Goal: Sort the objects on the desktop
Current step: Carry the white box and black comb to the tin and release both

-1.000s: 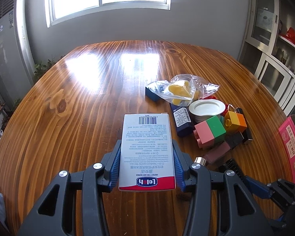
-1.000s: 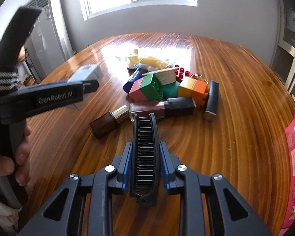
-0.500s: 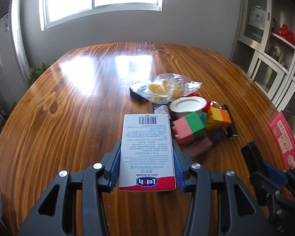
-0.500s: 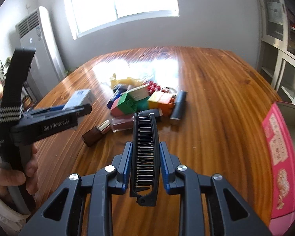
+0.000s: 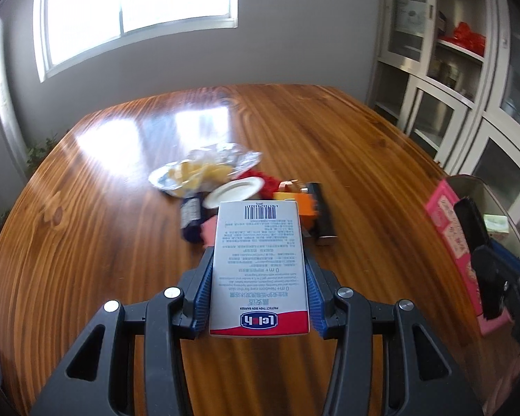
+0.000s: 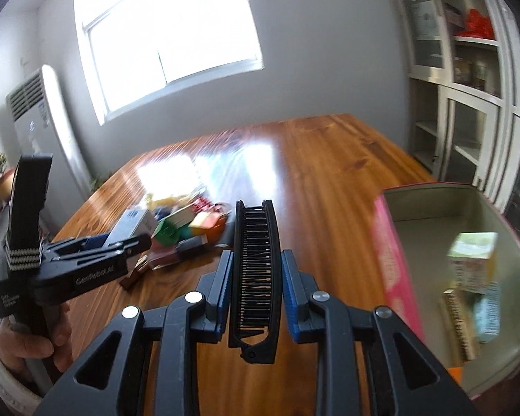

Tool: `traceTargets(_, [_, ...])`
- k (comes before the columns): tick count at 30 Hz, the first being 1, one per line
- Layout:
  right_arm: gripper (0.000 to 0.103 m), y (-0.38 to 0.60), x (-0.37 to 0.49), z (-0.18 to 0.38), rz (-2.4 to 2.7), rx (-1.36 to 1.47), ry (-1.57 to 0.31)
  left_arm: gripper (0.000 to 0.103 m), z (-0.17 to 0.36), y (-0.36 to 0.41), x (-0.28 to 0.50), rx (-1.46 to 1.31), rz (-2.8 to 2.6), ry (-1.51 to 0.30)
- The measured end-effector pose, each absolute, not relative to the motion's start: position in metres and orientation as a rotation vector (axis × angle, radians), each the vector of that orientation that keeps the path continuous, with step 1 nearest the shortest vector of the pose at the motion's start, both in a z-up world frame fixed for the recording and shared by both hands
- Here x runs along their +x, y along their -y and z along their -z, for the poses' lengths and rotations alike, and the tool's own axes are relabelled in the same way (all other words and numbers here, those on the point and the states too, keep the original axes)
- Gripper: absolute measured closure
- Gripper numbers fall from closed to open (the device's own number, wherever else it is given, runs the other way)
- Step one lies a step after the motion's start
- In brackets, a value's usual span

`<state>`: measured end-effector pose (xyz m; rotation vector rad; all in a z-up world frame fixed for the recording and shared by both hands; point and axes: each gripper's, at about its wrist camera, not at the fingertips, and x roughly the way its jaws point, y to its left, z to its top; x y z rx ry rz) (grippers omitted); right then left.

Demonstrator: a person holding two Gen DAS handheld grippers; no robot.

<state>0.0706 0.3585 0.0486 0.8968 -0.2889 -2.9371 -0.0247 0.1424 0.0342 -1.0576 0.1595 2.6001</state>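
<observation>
my left gripper has its fingers clamped on the sides of a white carton with a red band, held above the table at the frame's lower centre. my right gripper pinches a black folding comb narrowly between its fingers (teeth facing the camera). a pink box sits open at the right of the frame, cartons inside. the pile of toy blocks lies mid-left on the table.

Left gripper clamps white carton above wood table; clutter pile behind; pink box at right.
</observation>
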Motion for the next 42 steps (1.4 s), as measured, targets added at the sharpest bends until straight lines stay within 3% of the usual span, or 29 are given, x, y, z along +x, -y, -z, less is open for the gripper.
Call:
traceTargets(17, [0.074, -0.480, 0.124, -0.050, 3.169, 0.832, 0.524, 0.054, -0.053, -0.255, 0.010, -0.990, -2.395, -0.272])
traceTargets(42, [0.073, -0.552, 0.158, -0.036, 3.267, 0.847, 0.694, 0.053, -0.045, -0.377, 0.050, -1.002, -2.044, -0.288])
